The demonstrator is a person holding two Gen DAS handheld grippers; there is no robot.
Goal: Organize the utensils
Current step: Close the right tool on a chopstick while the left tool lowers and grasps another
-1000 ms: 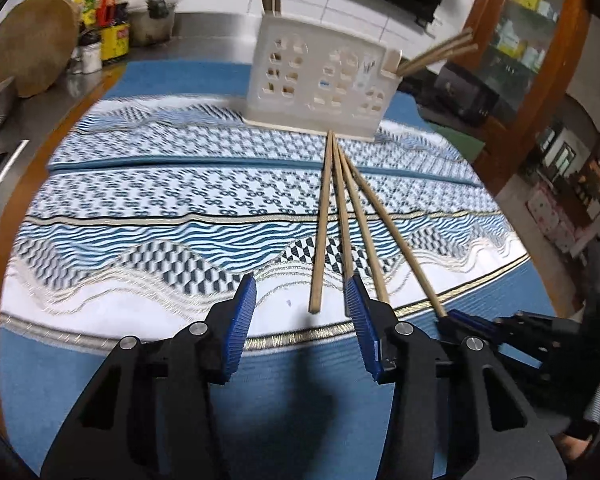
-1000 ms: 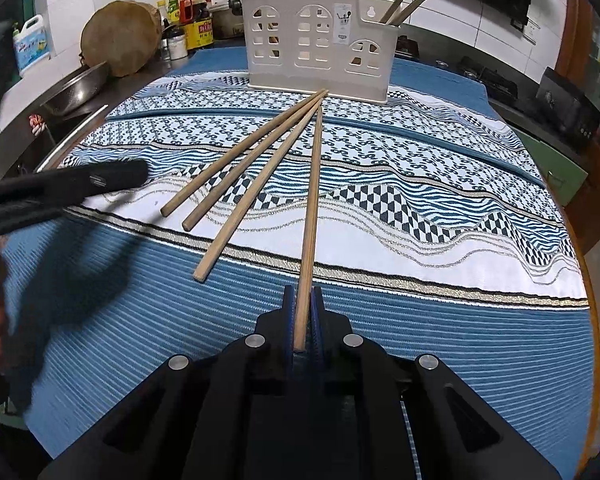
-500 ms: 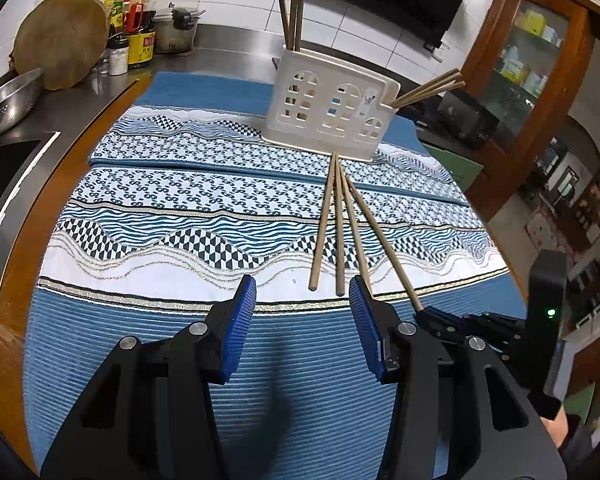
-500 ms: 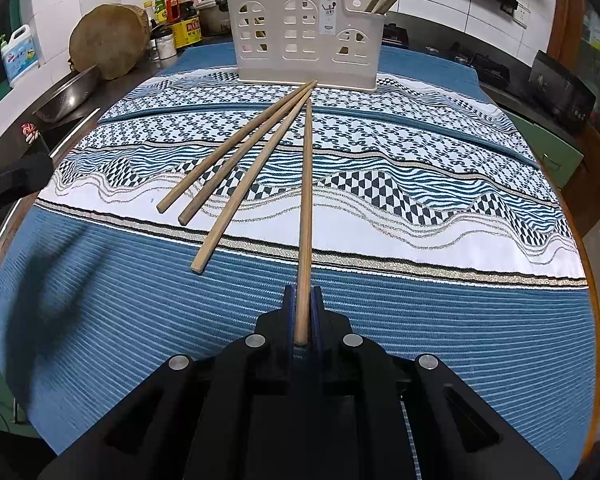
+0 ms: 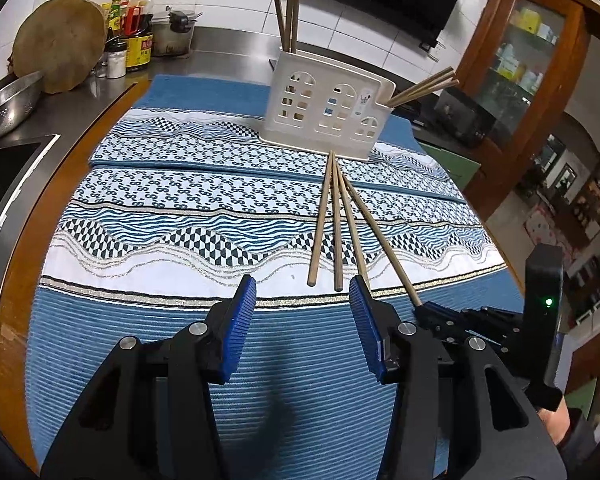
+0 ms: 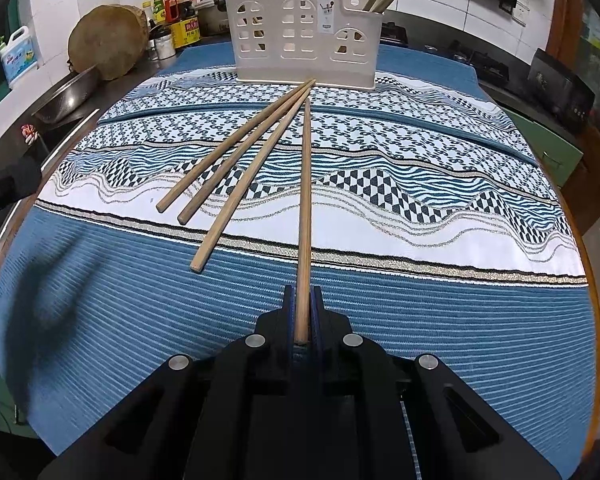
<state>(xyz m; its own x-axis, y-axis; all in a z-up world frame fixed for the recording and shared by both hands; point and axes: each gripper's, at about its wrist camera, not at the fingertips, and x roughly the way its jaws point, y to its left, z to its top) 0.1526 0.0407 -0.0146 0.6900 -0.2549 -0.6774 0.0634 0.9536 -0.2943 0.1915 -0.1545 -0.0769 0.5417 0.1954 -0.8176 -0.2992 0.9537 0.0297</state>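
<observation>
Several wooden chopsticks lie fanned on the patterned cloth, tips toward a white utensil holder (image 5: 327, 110) that also shows in the right wrist view (image 6: 306, 36) with chopsticks standing in it. My right gripper (image 6: 302, 304) is shut on the near end of the rightmost chopstick (image 6: 305, 200); this chopstick (image 5: 380, 236) and the right gripper (image 5: 440, 314) show in the left wrist view. Three loose chopsticks (image 6: 236, 160) lie to its left. My left gripper (image 5: 302, 296) is open and empty, just short of the loose chopsticks (image 5: 334, 224).
A blue and white patterned cloth (image 5: 180, 200) covers the round table. A metal bowl (image 5: 4, 104), a round wooden board (image 5: 60, 40) and sauce bottles (image 5: 136, 28) stand on the counter at the back left. A wooden cabinet (image 5: 532, 40) is at the right.
My left gripper has pulled back and up from the chopsticks, still open. The held chopstick's far tip has drawn back from the other tips and the holder.
</observation>
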